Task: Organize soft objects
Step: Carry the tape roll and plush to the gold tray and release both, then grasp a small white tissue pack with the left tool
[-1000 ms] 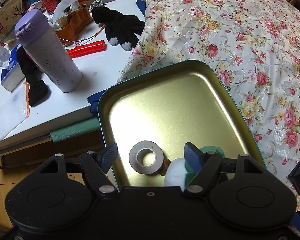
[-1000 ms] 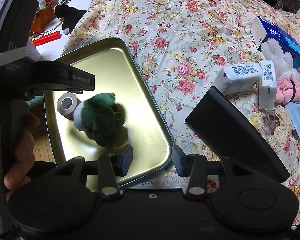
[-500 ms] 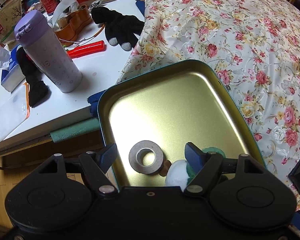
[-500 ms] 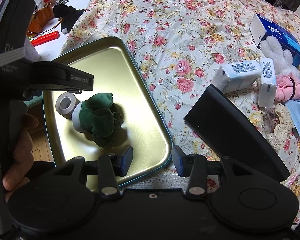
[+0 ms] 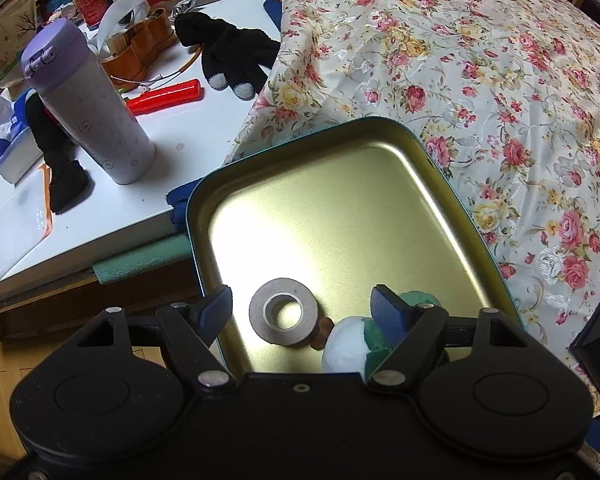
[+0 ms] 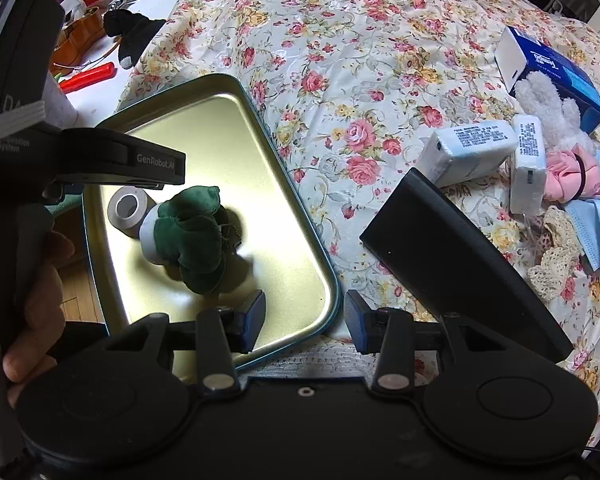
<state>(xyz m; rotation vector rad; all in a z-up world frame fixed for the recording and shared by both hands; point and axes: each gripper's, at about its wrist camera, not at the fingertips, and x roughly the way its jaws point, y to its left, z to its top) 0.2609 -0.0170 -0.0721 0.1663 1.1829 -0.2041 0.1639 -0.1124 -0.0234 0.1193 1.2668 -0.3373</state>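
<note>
Tin tray [image 5: 452,184] with a gold floor and teal rim is seen lying at the edge of a floral cloth [image 5: 480,60], filling the centre of the left wrist view and the left half of the right wrist view. A grey tape roll [image 5: 284,316] is seen flat on the tray floor at lower centre of the left view; just to its right a green and white plush [image 6: 190,236] is lying, touching or nearly touching the roll. The left gripper [image 5: 302,308] is held over the tray's near end with its jaws well apart and gripping nothing; the roll is framed between the fingers, and the plush is partly hidden by the right finger. The right gripper [image 6: 304,316] is shown at lower centre of its view, jaws parted by a modest gap that straddles the tray's near corner rim; contact with the rim cannot be told, and nothing is clamped. At the right of that view, tissue packs [image 6: 472,152], a blue box [image 6: 556,68], a white plush [image 6: 548,108], pink fabric [image 6: 568,176], a face mask [image 6: 596,228] and lace [image 6: 556,256] are gathered on the cloth, well apart from the tray. A black slab [image 6: 456,260] is lying between them and the tray. A purple bottle [image 5: 88,108] is standing on a white table [image 5: 112,208] at upper left of the left view.
</note>
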